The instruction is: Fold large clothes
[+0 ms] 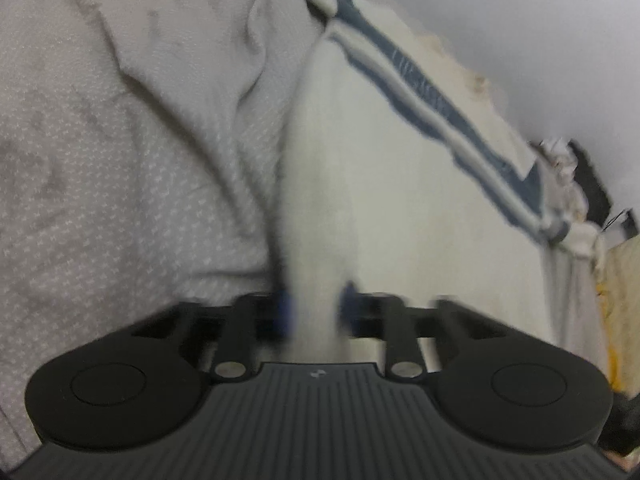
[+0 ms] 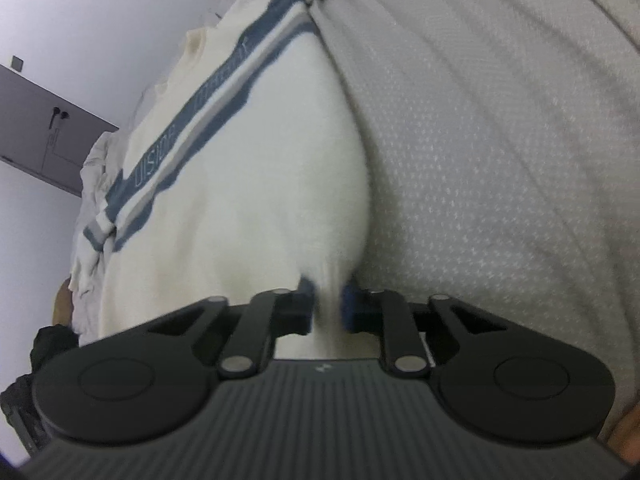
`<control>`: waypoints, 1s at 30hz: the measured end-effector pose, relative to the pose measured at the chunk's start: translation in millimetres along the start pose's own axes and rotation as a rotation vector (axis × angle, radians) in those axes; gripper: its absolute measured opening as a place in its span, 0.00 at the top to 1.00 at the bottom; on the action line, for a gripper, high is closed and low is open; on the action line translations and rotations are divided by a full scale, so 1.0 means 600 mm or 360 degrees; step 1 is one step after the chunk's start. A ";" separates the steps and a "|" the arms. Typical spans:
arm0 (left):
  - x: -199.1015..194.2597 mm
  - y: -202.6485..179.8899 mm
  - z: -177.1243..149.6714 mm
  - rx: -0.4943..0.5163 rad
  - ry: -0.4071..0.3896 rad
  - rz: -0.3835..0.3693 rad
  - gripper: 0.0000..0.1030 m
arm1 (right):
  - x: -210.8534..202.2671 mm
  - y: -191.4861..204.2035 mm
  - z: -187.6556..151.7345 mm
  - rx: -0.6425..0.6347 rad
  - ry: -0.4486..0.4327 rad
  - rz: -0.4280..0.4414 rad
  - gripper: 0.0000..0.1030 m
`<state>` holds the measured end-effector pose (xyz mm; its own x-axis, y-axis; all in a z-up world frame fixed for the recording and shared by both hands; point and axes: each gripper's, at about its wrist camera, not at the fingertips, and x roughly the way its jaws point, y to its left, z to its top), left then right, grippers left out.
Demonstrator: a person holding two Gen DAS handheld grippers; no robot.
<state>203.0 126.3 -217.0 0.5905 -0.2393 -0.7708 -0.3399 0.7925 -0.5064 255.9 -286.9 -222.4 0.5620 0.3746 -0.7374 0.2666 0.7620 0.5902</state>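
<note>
A cream sweater (image 1: 400, 184) with a blue and grey chest stripe lies spread on a grey patterned bed cover (image 1: 100, 160). My left gripper (image 1: 314, 308) is shut on a pinched fold of the sweater's hem edge. In the right wrist view the same sweater (image 2: 240, 184) stretches away from me, stripe towards the far end. My right gripper (image 2: 328, 304) is shut on another fold of its edge, beside the bed cover (image 2: 500, 140). Both views are blurred by motion.
A pale wall (image 1: 540, 40) rises behind the bed. A grey wall panel (image 2: 44, 128) with hanging earphones is at the left. Crumpled pale cloth (image 2: 92, 184) lies beyond the sweater. A yellow-patterned cloth (image 1: 620, 300) is at the right edge.
</note>
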 end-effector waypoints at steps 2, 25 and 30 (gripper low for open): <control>-0.009 -0.001 -0.001 0.0012 -0.0038 0.0006 0.86 | -0.010 0.009 0.000 -0.0054 -0.0038 -0.0005 0.89; -0.131 -0.030 0.001 0.0083 0.0033 0.0117 0.86 | -0.098 0.044 0.014 -0.0373 -0.0060 -0.0229 0.88; -0.146 -0.037 0.006 0.0073 -0.0034 0.0198 0.38 | -0.111 0.033 0.042 -0.0284 -0.0083 -0.0208 0.61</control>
<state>161.5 131.9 -136.8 0.5614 -0.1262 -0.8178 -0.3777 0.8403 -0.3889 243.3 -309.9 -153.1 0.5727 0.2426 -0.7831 0.1995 0.8852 0.4201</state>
